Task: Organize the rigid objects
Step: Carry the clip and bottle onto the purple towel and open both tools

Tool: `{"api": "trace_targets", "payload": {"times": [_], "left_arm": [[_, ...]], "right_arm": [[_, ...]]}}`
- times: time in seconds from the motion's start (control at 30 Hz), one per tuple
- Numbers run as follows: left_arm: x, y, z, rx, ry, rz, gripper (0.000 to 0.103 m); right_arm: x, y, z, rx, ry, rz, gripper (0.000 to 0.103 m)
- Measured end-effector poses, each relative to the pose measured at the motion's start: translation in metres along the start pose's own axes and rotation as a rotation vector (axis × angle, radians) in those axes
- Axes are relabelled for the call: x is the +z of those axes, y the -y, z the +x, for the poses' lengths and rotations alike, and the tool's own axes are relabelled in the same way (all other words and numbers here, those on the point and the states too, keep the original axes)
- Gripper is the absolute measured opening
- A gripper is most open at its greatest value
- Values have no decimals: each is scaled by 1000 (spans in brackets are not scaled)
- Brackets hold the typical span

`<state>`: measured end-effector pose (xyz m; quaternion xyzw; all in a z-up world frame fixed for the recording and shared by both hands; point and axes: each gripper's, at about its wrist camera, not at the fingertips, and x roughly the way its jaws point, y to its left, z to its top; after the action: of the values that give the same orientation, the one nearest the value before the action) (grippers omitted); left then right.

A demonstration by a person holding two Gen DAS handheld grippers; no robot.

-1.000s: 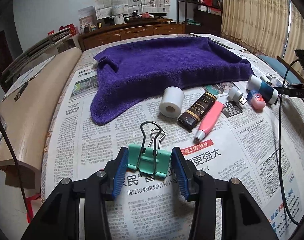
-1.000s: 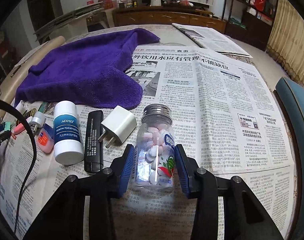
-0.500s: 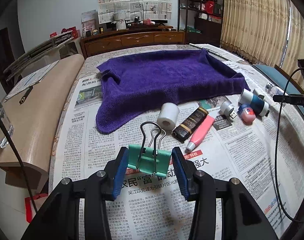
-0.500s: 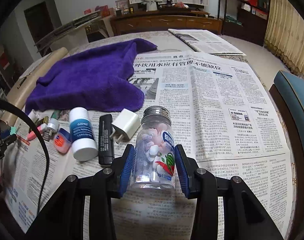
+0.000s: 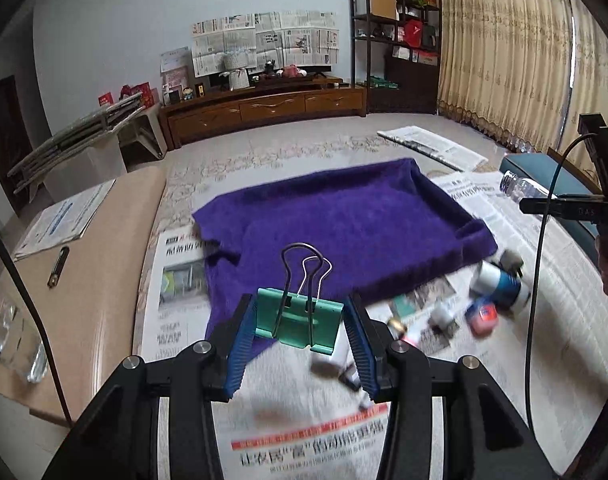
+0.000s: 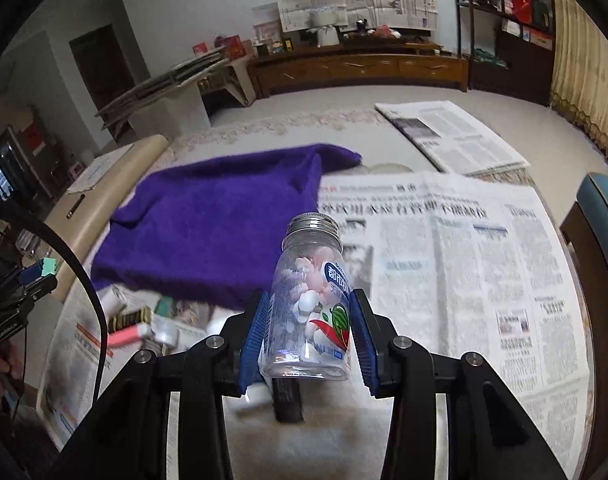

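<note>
My left gripper (image 5: 300, 332) is shut on a green binder clip (image 5: 298, 322) with its wire handles up, held above the newspaper in front of the purple towel (image 5: 343, 232). My right gripper (image 6: 309, 332) is shut on a clear candy bottle (image 6: 309, 304) with a metal screw lid, lifted off the table. The left gripper (image 6: 32, 280) with its green clip shows at the left edge of the right wrist view. The bottle (image 5: 521, 189) in the right gripper shows at the right edge of the left wrist view.
Blurred small items lie on the newspaper: a blue-and-white tube (image 5: 499, 284), a pink tube (image 6: 126, 334), a red-and-blue piece (image 5: 481, 314) and a black stick (image 6: 288, 400). A tan board (image 5: 84, 264) runs along the left. A folded newspaper (image 6: 447, 136) lies far back.
Both grippers have risen with the clip and the bottle. The table items now sit lower and farther away in both views. Neither grip has changed.
</note>
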<state>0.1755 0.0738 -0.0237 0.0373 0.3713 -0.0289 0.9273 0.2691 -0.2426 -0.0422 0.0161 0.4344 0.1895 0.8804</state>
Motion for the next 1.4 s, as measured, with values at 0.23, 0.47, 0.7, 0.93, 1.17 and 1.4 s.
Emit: {"api": "trace_targets", "payload": {"times": [0.23,0.47,0.7,0.93,1.17,1.4], "left_arm": [[44,-14,48,-22,0,-38,43],[81,-28,121,-25,-44,-57,43],[92,-26,189,-38,-134,-51,43],[86,-21,217,-36,-216,-22,43],[82,-19,222,-11,-277,15,44],[83,-14,221,11,-312,31,46]], "right_arm": [[49,-25,29,29,9,-44,41],[95,-50,92,66,-34,-99,41],[112,-65,161,63,-131,-146,41],[105,-69,194,53,-195,-187,41],[99,-70,199,41,-220,-218,41],[98,-74,199,34,-233,-246,41]]}}
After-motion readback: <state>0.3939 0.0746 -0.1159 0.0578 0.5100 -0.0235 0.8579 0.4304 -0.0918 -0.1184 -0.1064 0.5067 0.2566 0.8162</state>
